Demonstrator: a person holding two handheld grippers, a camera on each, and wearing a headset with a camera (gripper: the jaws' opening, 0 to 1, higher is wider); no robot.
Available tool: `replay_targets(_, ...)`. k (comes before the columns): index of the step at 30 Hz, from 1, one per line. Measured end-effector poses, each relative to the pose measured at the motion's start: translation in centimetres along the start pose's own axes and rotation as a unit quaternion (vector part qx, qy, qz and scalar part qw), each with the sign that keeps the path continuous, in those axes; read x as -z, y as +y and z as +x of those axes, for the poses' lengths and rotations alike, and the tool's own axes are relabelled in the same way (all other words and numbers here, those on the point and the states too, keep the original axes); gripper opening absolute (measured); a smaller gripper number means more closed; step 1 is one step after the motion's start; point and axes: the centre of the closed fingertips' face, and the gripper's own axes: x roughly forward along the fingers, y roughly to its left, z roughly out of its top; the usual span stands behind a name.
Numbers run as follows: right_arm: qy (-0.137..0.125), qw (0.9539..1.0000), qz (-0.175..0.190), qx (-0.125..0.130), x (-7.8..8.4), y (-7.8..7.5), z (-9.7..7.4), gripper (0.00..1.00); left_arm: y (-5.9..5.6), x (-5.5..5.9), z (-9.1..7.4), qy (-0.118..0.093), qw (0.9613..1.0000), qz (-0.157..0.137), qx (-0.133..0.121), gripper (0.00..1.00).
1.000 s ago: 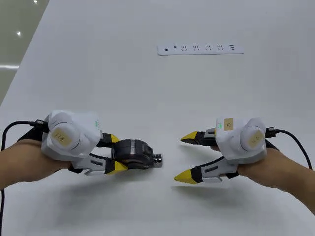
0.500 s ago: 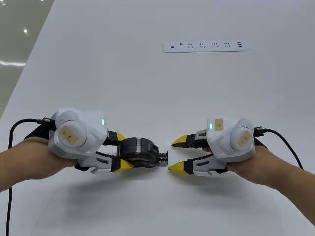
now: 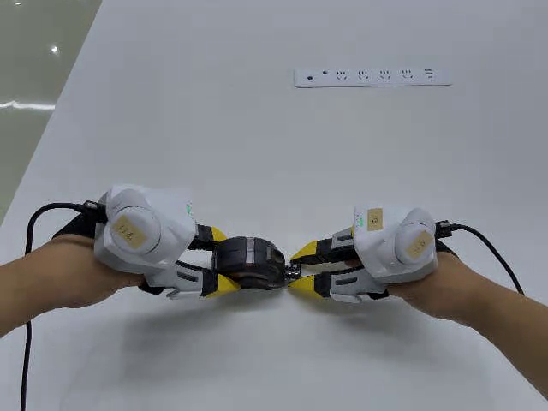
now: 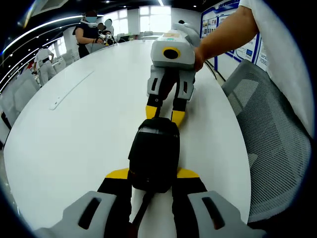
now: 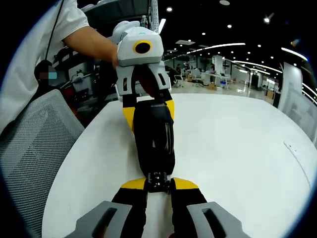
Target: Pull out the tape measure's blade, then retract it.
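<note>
Tape measure (image 3: pixel 250 260) gripped by left gripper (image 3: pixel 221 260), right gripper (image 3: pixel 300 271) pinching it.

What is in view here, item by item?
black plastic tape measure: one, black, on the table between the grippers
white power strip: one, white, far side of table
white table: one, white, under everything
grey mesh chair: one, grey, beside table
left gripper: one, white with yellow tips, clamped on the tape measure's case
right gripper: one, white with yellow tips, closed on the blade's end hook
hands: two, holding the grippers
</note>
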Motion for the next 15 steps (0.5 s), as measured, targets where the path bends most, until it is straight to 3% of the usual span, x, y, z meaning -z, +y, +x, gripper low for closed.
replay_targets(15,0.007,0.9999,-0.013,0.007,-0.08,0.05,0.2,0.13,0.05,0.04,0.03,0.001,1.0,-0.006,-0.004,0.25)
